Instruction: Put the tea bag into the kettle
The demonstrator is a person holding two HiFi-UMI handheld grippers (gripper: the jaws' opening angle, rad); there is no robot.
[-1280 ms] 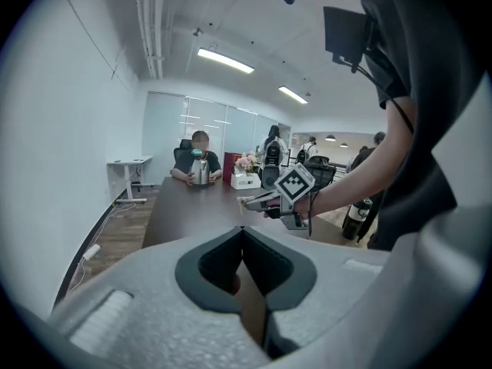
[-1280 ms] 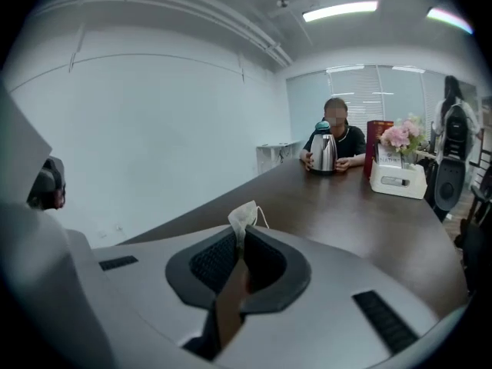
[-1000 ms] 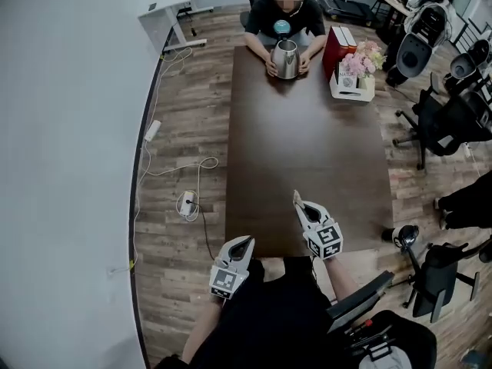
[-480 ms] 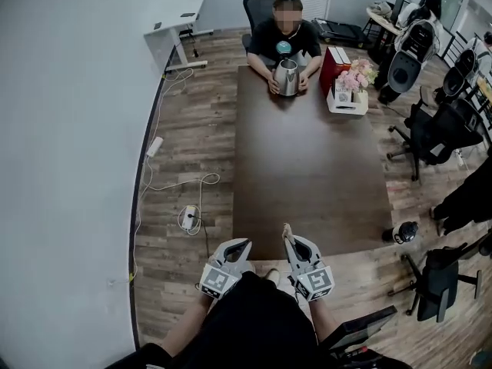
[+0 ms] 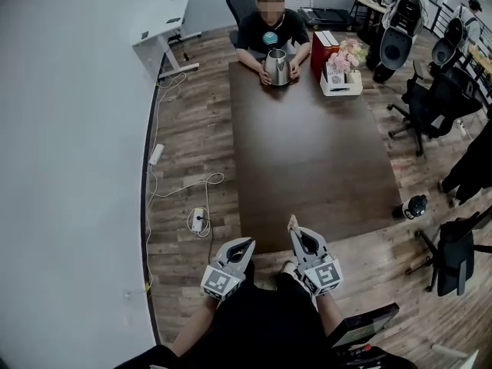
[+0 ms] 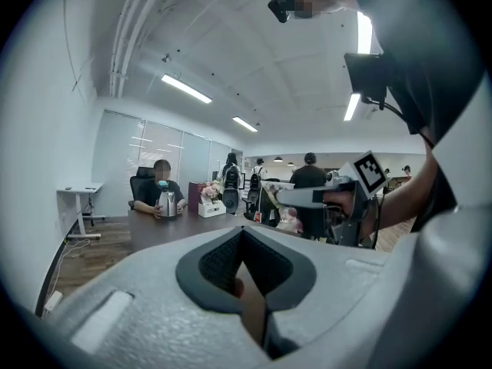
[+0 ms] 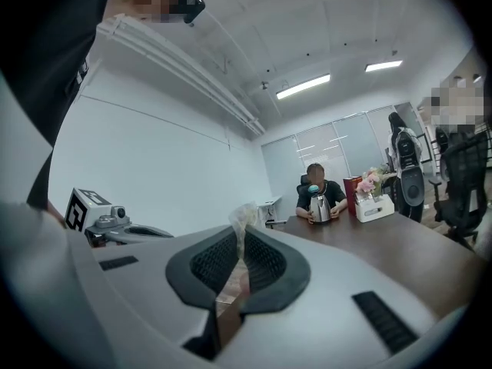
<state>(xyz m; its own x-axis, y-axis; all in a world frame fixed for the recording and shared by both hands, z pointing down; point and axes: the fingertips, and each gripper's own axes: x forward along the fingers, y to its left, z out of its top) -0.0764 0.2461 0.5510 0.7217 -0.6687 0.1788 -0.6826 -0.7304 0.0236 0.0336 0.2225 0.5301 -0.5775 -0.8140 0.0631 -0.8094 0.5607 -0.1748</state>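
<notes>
Since a second ago the right gripper [image 5: 295,232] has drawn back from over the table's near edge toward the body; it now sits at 6 o'clock, just short of the table [image 5: 307,160]. The kettle [image 5: 277,67] has slid higher in the head view. Right jaws are pinched together on the tea bag [image 7: 244,220]: a pale, crinkled corner pokes up above the pads, the rest hidden between them. The left gripper [image 5: 243,246] is beside it at 7 o'clock, jaws closed together with nothing between them. The kettle stands at the far 12 o'clock end of the table, well apart from both grippers, and a seated person [image 5: 269,25] has both hands on it. A flower box [image 5: 343,71] sits at 1 o'clock, near the kettle. Handling, as a judgement: the bag looks very light, soft and thin, so it will flop and may tear if squeezed or dragged. A pinch across the upper corner, as now, seems right, leaving the body hanging free to go in first. Whether the kettle's lid is open cannot be told from here.
</notes>
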